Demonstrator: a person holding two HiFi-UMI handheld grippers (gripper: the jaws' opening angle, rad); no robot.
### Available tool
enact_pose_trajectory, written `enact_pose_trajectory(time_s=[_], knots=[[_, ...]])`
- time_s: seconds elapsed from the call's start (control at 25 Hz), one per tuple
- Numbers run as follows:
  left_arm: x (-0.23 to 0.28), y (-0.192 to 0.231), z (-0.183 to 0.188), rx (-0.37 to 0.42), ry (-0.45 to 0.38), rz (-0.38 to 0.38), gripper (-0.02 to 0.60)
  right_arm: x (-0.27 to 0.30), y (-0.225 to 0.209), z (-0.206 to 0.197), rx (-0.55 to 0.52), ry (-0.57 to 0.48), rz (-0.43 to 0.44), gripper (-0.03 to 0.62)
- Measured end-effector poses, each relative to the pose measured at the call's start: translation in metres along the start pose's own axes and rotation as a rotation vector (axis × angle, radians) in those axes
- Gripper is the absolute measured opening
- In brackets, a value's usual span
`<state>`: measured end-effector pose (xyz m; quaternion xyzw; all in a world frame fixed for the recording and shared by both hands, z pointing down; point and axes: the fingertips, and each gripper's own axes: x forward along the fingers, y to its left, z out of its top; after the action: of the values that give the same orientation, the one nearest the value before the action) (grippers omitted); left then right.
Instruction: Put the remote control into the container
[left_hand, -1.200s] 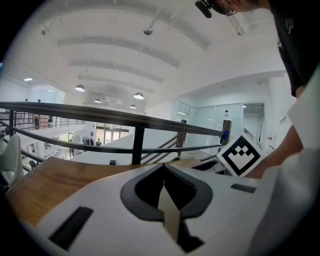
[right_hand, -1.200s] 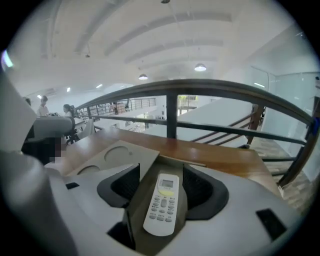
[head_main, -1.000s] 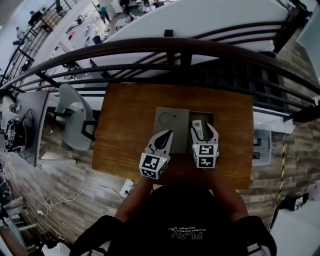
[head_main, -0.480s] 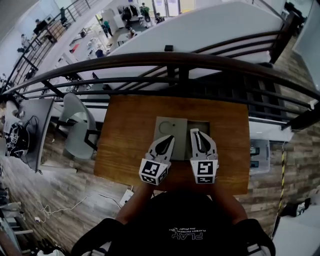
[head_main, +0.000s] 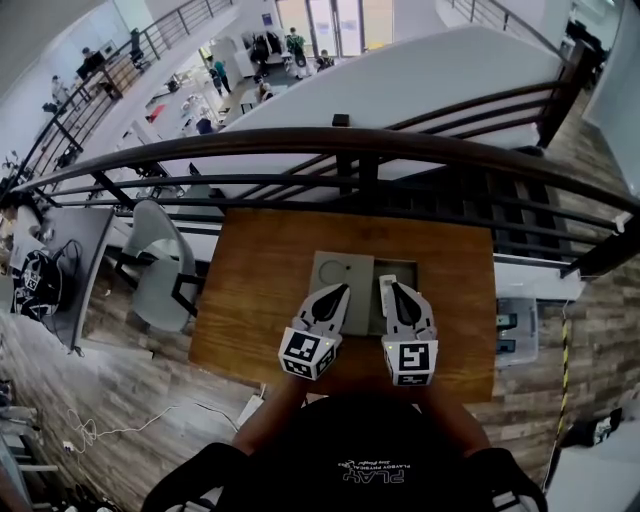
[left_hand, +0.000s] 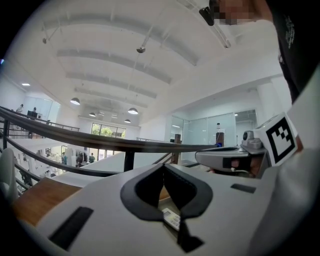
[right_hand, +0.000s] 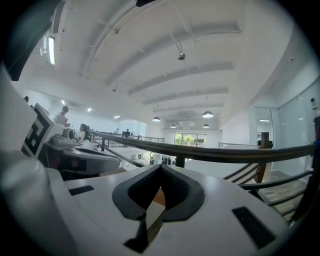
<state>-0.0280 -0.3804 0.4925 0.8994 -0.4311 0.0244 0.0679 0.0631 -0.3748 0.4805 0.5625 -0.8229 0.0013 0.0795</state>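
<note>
The white remote control (head_main: 384, 293) lies in the open grey container (head_main: 404, 268) on the wooden table (head_main: 250, 290). My right gripper (head_main: 393, 287) hangs over the container just right of the remote, its jaws shut with nothing between them. My left gripper (head_main: 337, 291) is also shut and empty, over the flat grey lid (head_main: 340, 270) beside the container. In the left gripper view the jaws (left_hand: 163, 167) meet at the tips, and a bit of the remote (left_hand: 171, 218) shows below them. In the right gripper view the jaws (right_hand: 160, 168) also meet.
A dark railing (head_main: 330, 145) runs along the table's far edge, with a drop to a lower floor behind it. A grey chair (head_main: 160, 265) stands left of the table. My body is at the table's near edge.
The right gripper's jaws, open around the remote a second ago, have shut and drawn back slightly toward me. The remote stays in the container. The left gripper has hardly moved.
</note>
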Motion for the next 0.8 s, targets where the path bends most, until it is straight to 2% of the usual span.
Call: enact_pose_trajectory(time_s=[0.32, 0.8], knots=[[-0.002, -0.006, 0.004, 0.015, -0.008, -0.006, 0.006, -0.009, -0.006, 0.007, -0.009, -0.040, -0.018, 0.028], [-0.005, -0.004, 0.002, 0.017, -0.011, 0.002, 0.006, -0.013, -0.002, 0.011, -0.018, -0.090, 0.005, 0.028]])
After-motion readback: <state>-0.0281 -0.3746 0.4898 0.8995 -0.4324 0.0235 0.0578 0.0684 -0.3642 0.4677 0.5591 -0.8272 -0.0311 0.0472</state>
